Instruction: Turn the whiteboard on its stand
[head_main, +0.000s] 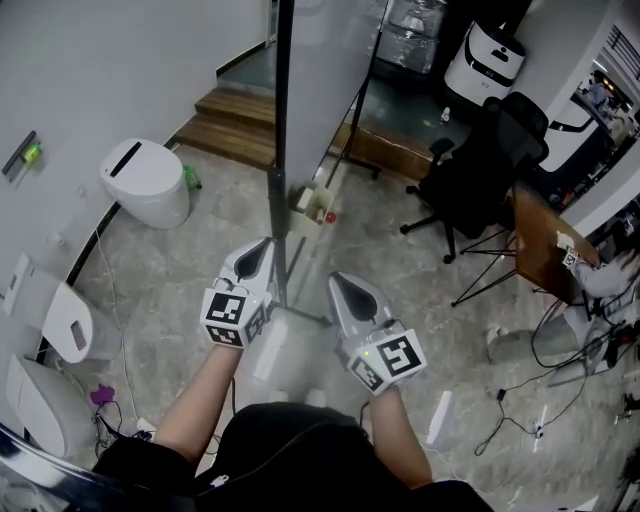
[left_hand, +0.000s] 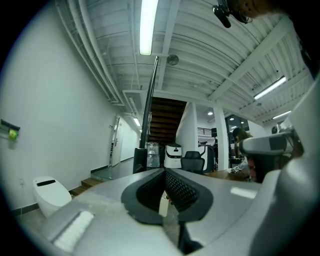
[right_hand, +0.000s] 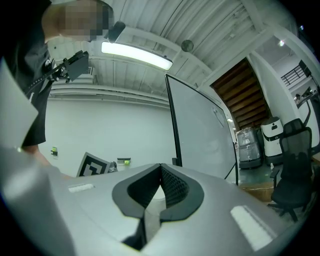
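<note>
The whiteboard stands upright on its stand in the middle of the tiled floor. From the head view it is nearly edge-on, with its dark side frame running down between the two grippers. The left gripper sits just beside that frame with its jaws pressed together on nothing. The right gripper is near the frame on the other side, its jaws also together and empty. Neither one pinches the frame, so any turn would likely come from pushing with closed tips — and those could skid off the narrow edge and leave the board swinging loose. A hard swing could shake the small tray at the frame and drop what lies in it. The far edge may also sweep toward the office chair, which stands near that side.
</note>
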